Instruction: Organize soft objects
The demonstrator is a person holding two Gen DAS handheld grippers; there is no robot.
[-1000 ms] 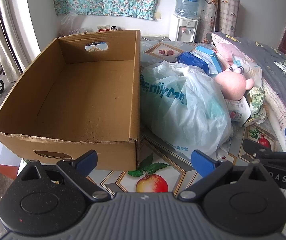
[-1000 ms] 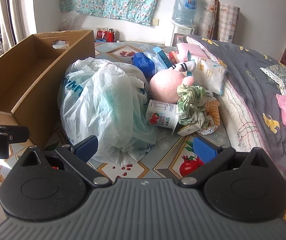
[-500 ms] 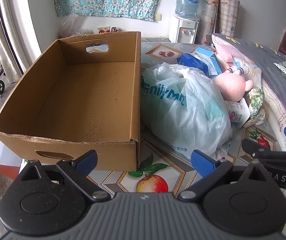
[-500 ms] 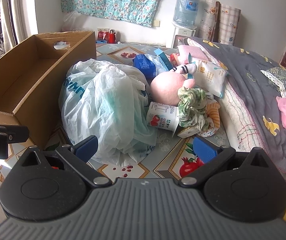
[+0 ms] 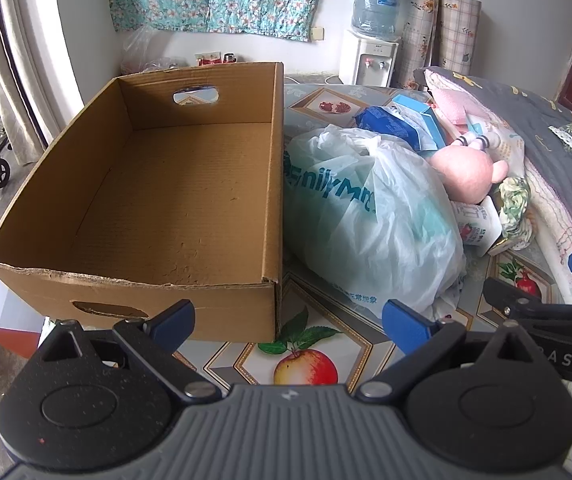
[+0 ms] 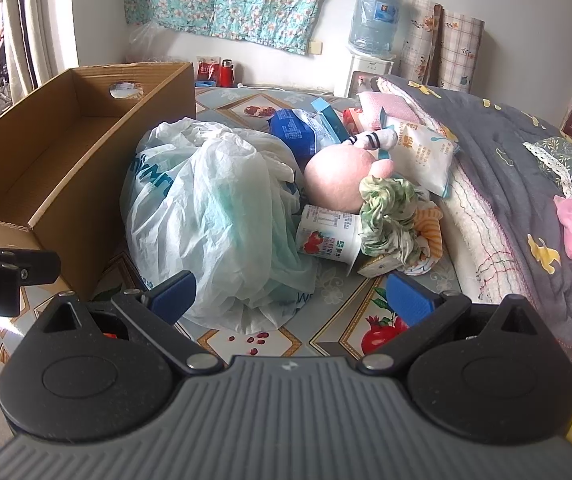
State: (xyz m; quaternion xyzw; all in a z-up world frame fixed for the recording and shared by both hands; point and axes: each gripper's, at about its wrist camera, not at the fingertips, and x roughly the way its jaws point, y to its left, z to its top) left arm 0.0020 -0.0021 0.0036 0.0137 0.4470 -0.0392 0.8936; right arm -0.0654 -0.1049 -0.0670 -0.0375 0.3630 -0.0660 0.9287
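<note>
Nothing has gone into the box [image 5: 174, 200] yet, so by my reading the task is at its very start: both tools are lined up in front of the pile and the first pick is still to be chosen. The box stands ahead and to the left of the left hand-held gripper [image 5: 287, 322], open-topped, its floor bare as far as can be seen.

Straight ahead of the right hand-held gripper [image 6: 289, 292], touching the box wall, lies the bag [image 6: 214, 216], a stuffed white plastic sack with something pale green showing through; what it is cannot be told. Beyond the bag and to the right lies the plush [image 6: 341, 180], pink and round, and against it on the near side the cup [image 6: 327, 238], tipped over on the tabletop [image 6: 337, 292], with a crumpled green cloth [image 6: 389, 212] just beside both. Farther off are a blue pack [image 6: 297, 128] and a white pouch [image 6: 421, 152].

Both hand-held grippers have their fingers spread apart and hold nothing.

The next move likely calls for the right one to reach forward, close on a fold of the bag or on the plush, and lift it leftward over the box wall. The bag is bulky and slippery; a pinch near its knotted top should hold better.
</note>
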